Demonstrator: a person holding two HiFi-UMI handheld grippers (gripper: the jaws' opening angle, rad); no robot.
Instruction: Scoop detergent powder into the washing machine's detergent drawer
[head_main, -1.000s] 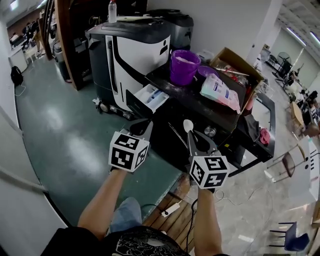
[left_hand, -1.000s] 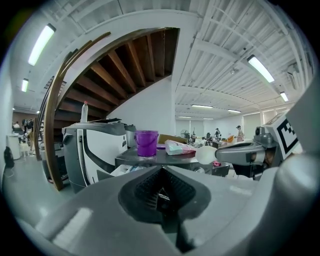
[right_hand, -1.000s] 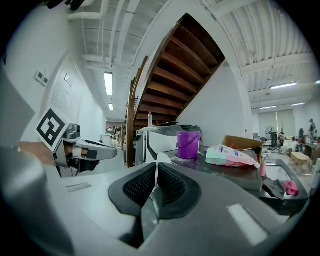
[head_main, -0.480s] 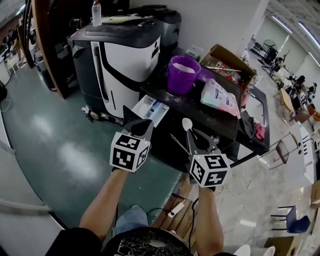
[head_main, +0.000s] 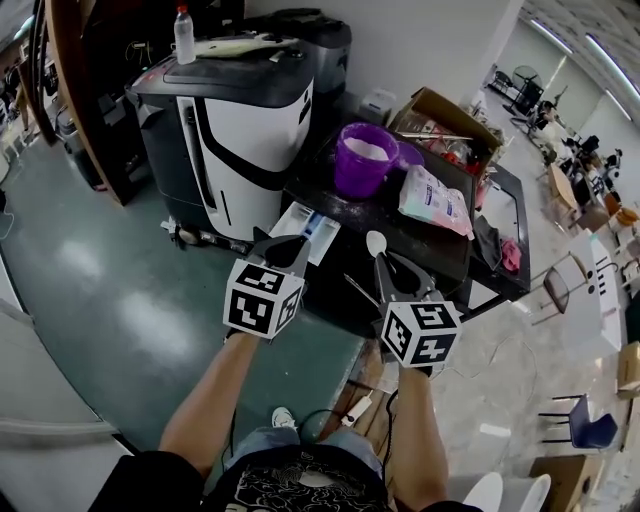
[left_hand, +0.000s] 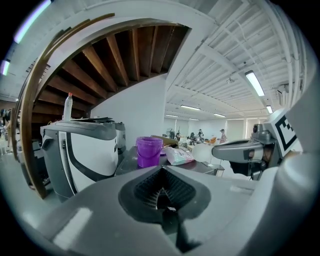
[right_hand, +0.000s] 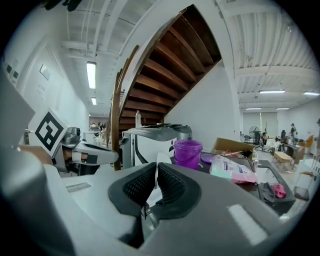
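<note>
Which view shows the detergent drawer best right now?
Head view: the detergent drawer stands open low on the washing machine, compartments visible. Both gripper views look over it; neither shows it.

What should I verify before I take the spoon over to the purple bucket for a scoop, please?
1. Spoon grip: ok. The right tool is shut on the handle of the spoon, bowl pointing forward.
2. Powder supply: ok. The purple bucket stands open on the black table, with pale powder inside.
3. Drawer: ok. The drawer is pulled out of the washing machine.
4. Left tool: ok. It is shut and holds nothing.
5. Spoon bowl clean and dry: cannot tell, too small to judge.
</note>
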